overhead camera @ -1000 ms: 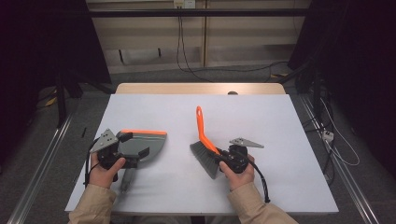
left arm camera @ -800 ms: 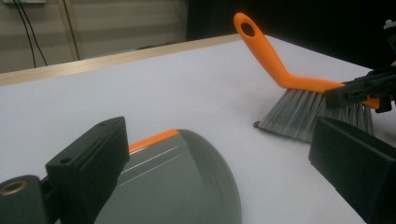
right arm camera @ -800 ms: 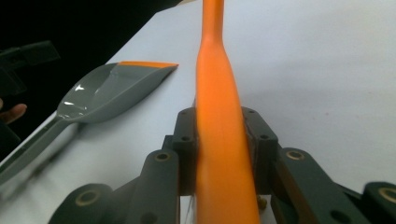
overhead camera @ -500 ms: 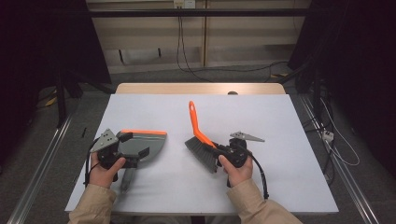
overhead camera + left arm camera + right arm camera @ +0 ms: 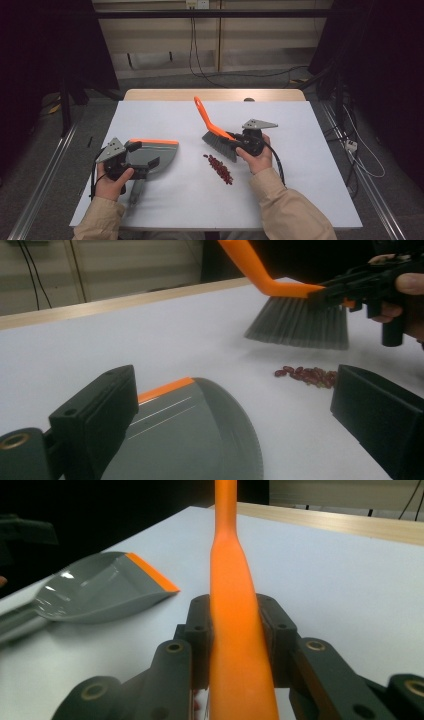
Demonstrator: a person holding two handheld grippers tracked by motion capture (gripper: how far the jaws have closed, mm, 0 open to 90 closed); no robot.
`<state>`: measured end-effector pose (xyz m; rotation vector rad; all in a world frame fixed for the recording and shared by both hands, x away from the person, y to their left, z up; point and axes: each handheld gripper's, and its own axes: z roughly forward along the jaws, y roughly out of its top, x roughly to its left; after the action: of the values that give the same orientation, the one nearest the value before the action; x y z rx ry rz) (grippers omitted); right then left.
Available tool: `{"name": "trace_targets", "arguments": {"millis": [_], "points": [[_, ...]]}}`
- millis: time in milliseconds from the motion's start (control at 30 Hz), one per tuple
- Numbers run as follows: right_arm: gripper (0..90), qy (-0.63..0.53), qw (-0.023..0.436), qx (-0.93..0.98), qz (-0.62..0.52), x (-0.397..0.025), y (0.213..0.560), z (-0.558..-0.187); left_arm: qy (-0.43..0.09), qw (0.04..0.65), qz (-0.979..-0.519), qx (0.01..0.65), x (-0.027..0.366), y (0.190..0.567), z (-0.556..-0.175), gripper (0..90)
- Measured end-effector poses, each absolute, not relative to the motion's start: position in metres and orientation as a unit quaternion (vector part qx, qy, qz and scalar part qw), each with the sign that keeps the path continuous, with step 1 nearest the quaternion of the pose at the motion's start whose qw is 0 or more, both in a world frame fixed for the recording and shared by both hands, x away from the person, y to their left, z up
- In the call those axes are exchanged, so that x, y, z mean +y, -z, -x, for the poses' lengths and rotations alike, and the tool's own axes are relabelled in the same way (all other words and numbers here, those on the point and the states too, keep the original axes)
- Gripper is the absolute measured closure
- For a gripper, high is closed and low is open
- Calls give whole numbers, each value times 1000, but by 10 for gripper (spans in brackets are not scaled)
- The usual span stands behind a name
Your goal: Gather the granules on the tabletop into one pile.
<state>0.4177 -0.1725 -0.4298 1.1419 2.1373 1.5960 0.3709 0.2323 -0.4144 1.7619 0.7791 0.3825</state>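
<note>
On the white desk (image 5: 300,190), the right gripper (image 5: 239,143) has its jaws pinched on the orange plastic handle of a hand brush with grey bristles (image 5: 220,145); the brush hangs tilted, bristles just above and beside a small heap of dark red beans (image 5: 219,169). The left gripper (image 5: 143,169) sits over a grey plastic dustpan with an orange lip (image 5: 162,154), which lies flat on the desk, well apart from the beans. Its jaws stand spread on either side of the pan.

Brush (image 5: 216,134) farther back, beans (image 5: 218,169) uncovered.
</note>
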Motion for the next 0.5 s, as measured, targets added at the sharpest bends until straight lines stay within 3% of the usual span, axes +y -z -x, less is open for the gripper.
{"name": "trace_targets", "arguments": {"millis": [300,500], "points": [[709,-541,144,767,-314,-164,441,-451,-160,553,-747,332,233,416,-373,51],[709,-530,142,791,-270,-157,448,-453,-160,552,-747,333,232,416,-373,51]]}}
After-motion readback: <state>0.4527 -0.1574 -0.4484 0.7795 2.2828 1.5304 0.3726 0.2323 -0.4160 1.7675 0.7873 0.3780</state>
